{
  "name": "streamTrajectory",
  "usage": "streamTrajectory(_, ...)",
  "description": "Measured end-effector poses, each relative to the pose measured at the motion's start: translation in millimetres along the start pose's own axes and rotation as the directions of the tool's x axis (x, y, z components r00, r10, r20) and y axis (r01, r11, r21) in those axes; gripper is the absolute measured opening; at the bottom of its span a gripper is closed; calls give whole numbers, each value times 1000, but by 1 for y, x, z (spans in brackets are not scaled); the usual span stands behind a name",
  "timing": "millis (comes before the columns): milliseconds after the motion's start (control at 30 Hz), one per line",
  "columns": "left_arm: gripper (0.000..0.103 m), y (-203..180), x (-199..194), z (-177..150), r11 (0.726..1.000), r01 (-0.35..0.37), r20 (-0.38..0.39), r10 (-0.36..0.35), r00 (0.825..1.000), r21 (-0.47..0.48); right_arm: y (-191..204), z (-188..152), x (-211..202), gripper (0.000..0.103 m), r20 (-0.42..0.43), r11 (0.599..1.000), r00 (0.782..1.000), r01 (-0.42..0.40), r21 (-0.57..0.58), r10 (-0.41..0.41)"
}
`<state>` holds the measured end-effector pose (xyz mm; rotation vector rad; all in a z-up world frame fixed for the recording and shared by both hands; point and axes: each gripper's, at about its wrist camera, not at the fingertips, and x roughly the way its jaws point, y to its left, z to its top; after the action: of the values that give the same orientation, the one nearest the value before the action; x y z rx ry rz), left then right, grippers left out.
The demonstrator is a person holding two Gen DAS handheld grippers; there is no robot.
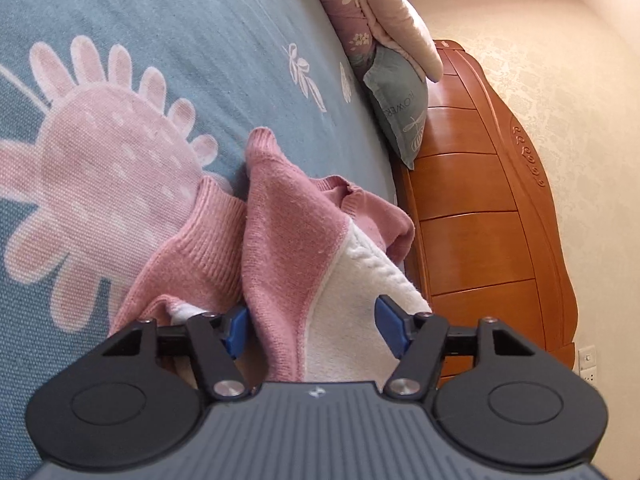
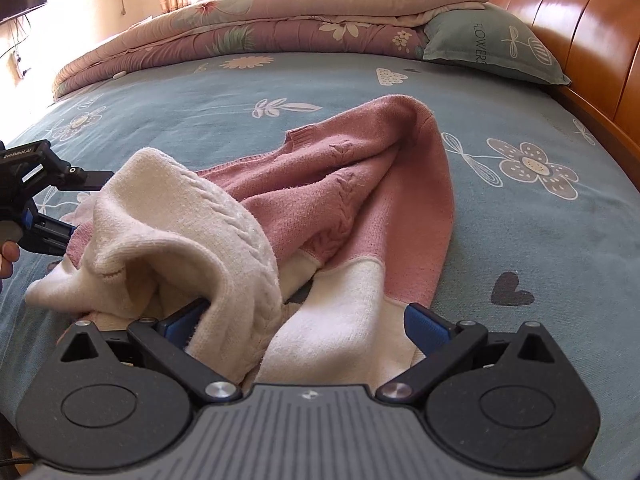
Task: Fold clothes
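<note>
A pink and white knitted sweater [image 1: 288, 216] lies crumpled on the blue flowered bed cover [image 1: 200, 20]. In the left wrist view my left gripper [image 1: 314, 330] straddles a fold of pink and white fabric; the blue pads stand apart on either side of it, not pinching. In the right wrist view the sweater [image 2: 360, 184] spreads ahead, its white hem bunched up close to me. My right gripper [image 2: 304, 324] is open wide, with white hem fabric lying between its pads. The left gripper [image 2: 86, 204] shows at the left edge, its tips hidden behind the white bunch.
A wooden headboard [image 2: 580, 32] runs along the right side, with a grey-green pillow [image 2: 492, 48] against it. A folded floral quilt [image 2: 280, 28] lies across the far end of the bed. A person's hand [image 2: 8, 252] holds the left gripper.
</note>
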<state>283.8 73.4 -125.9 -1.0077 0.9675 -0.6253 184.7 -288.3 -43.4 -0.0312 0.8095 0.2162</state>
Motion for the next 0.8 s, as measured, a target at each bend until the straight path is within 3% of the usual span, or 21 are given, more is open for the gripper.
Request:
streamTrajectory(33,63,-3,1,0,1000,-13,-5,13,1000,-2,0,0,0,103,-1,1000,1000,1,3,-1)
streamTrajectory(167,65,4,-14,-33,998,66,-60,-65,996,11,-2,-4,-3,103,1,1000,1000,-1,2,1)
streamTrajectory(233,60,13,-10,-30,997,75,-46,-75,996,-4,-6,-5,0,103,-3,999,1000,-19,25,19)
streamTrajectory(300,43,20,-2,-15,997,65,-35,-66,997,-42,-8,-5,1,103,-8,999,1000,-24,42,24)
streamTrajectory(367,31,19,8,-1,1000,18,-24,-18,1000,-12,-5,-4,0,103,-7,999,1000,-16,38,16)
streamTrajectory(400,18,21,12,1,1000,-17,-28,16,999,-15,-3,-4,-1,103,-5,1000,1000,-9,27,9)
streamTrajectory(433,16,23,12,1,999,-31,-33,30,999,-26,-1,-5,-2,103,-3,1000,1000,-5,21,6)
streamTrajectory(600,16,28,-2,-21,1000,10,-66,-11,998,-16,-6,-10,-2,103,-4,999,1000,-18,46,18)
streamTrajectory(800,16,11,14,-11,996,-55,-112,62,992,69,-4,-10,-2,103,-2,999,1000,-9,49,9)
